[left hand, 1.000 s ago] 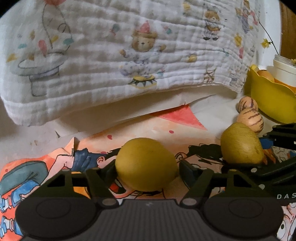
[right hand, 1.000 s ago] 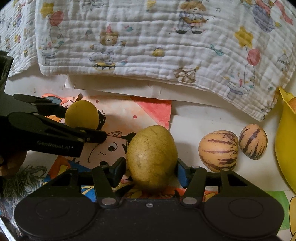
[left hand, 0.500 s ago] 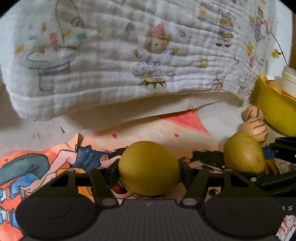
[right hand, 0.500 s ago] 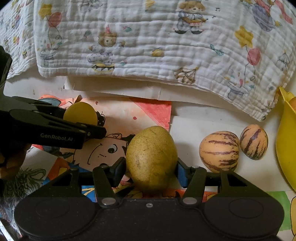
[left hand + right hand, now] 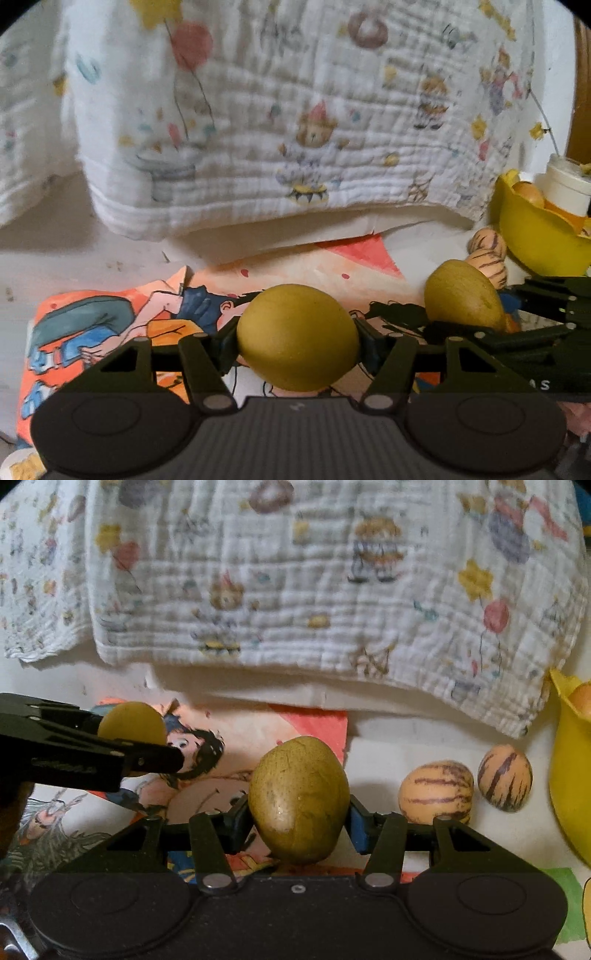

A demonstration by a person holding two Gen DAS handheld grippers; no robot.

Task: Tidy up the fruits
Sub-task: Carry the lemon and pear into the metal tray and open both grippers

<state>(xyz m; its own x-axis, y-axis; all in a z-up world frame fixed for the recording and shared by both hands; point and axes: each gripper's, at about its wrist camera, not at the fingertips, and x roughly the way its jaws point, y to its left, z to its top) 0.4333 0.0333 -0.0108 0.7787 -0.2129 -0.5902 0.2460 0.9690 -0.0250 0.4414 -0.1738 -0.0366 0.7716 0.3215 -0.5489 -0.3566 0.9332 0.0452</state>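
My left gripper [image 5: 297,338] is shut on a round yellow-green fruit [image 5: 297,336], held above the cartoon paper. My right gripper [image 5: 299,812] is shut on a speckled olive-green fruit [image 5: 299,799]. That fruit also shows in the left wrist view [image 5: 461,295], with the right gripper's black arm beside it. The left gripper's arm and its fruit [image 5: 131,722] show at the left of the right wrist view. Two striped orange fruits [image 5: 436,790] [image 5: 504,777] lie on the table to the right, next to a yellow bowl [image 5: 570,775].
A white printed cloth [image 5: 295,590] hangs across the back. Cartoon papers [image 5: 110,325] cover the table. The yellow bowl [image 5: 535,236] holds an orange fruit [image 5: 528,192], with a white cup [image 5: 569,184] by it.
Both grippers have risen with their fruits; the table and cloth have dropped lower in both views. The left gripper's jaws have closed onto its fruit.
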